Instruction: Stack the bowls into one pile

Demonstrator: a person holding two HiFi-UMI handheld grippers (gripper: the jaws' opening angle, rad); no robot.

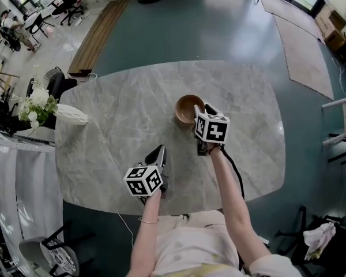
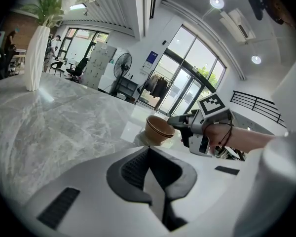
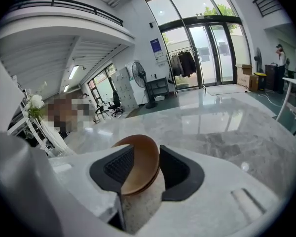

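A brown bowl stands on the marble table right of centre; its doubled rim looks like two bowls nested. My right gripper is at the bowl's near right rim. In the right gripper view the bowl sits between the wide-apart jaws of the right gripper, and the pads do not press on it. My left gripper hovers over the near table, shut and empty, its tips meeting. From there the bowl and right gripper show ahead.
A white vase with flowers lies at the table's left edge, also the vase far left in the left gripper view. The table's near edge runs just in front of the person. Chairs and a rack stand left of the table.
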